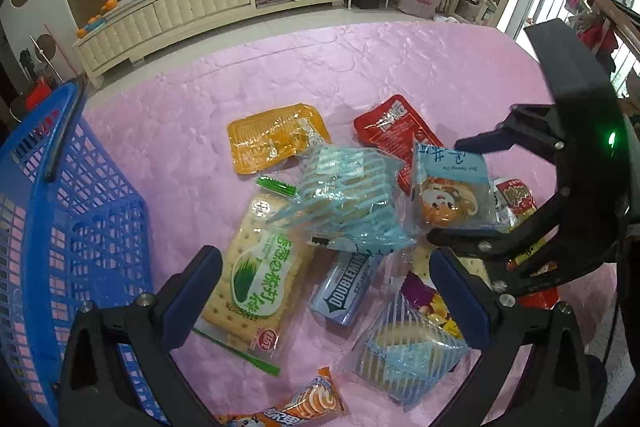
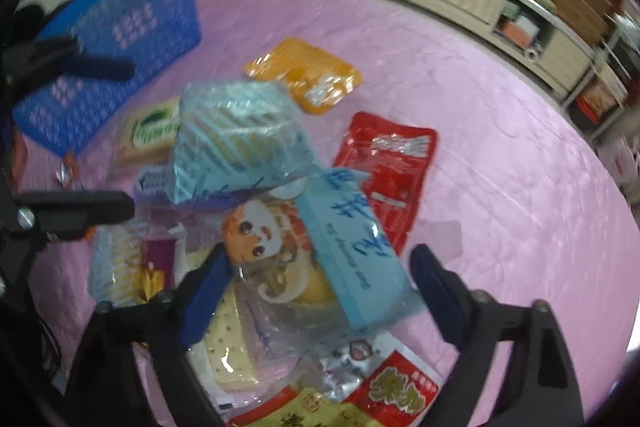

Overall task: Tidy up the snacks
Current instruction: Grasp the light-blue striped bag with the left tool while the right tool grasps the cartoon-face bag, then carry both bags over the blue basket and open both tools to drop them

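A pile of snack packets lies on a pink tablecloth (image 1: 360,67). My left gripper (image 1: 328,295) is open above a green-label cracker pack (image 1: 256,279) and a Doublemint gum pack (image 1: 344,291). A blue-striped wafer pack (image 1: 344,203) lies on top of them. My right gripper (image 2: 320,283) is open around a light-blue cartoon-face packet (image 2: 320,247), jaws on either side, not closed on it. That gripper also shows in the left wrist view (image 1: 444,191). A blue plastic basket (image 1: 60,227) stands at the left, also seen in the right wrist view (image 2: 120,39).
An orange packet (image 1: 276,137) and a red packet (image 1: 392,131) lie farther back. Another blue-striped pack (image 1: 404,355) and an orange candy wrapper (image 1: 304,407) lie near. More red packets (image 2: 400,395) are under my right gripper. A cream cabinet (image 1: 180,11) stands beyond the table.
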